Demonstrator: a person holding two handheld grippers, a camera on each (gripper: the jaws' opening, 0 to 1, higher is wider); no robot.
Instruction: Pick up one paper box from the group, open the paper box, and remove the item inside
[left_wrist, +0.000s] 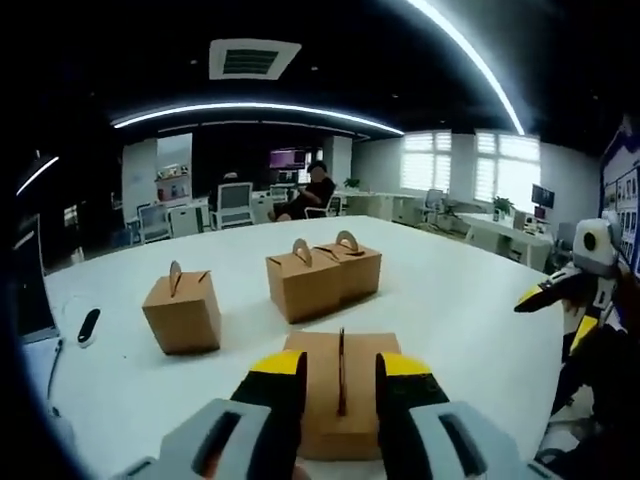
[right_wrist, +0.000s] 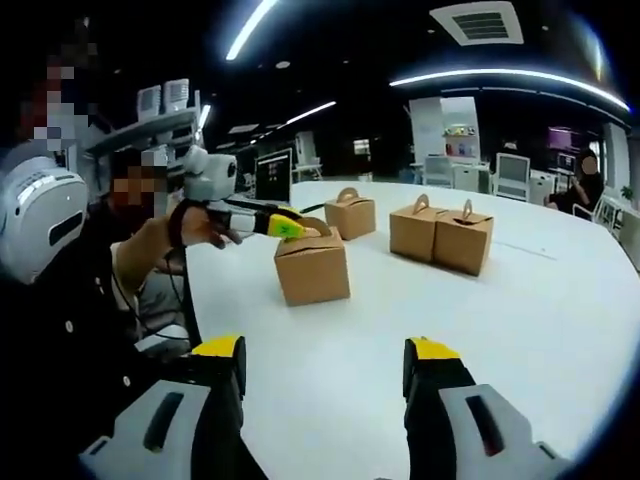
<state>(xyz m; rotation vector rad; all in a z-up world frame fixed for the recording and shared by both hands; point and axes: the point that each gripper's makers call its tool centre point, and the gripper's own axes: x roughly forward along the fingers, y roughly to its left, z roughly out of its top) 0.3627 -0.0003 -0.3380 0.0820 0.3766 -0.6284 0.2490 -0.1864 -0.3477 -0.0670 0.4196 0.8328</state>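
Four brown paper boxes with arched handles stand on a white table (left_wrist: 460, 300). The nearest box (left_wrist: 340, 420) lies under my left gripper (left_wrist: 340, 370), whose yellow-tipped jaws stand slightly apart on either side of its upright handle. In the right gripper view that same box (right_wrist: 312, 270) has the left gripper (right_wrist: 288, 227) at its top. A lone box (left_wrist: 182, 312) stands to the left, and a touching pair (left_wrist: 303, 285) farther back. My right gripper (right_wrist: 322, 365) hangs wide open over bare table, holding nothing, and it appears at the table's right edge (left_wrist: 560, 310).
A black remote-like object (left_wrist: 88, 325) and a laptop (left_wrist: 30, 290) lie at the table's left side. A person (left_wrist: 315, 190) sits at the far end among office chairs. The person holding the grippers (right_wrist: 60, 300) stands at the table's near edge.
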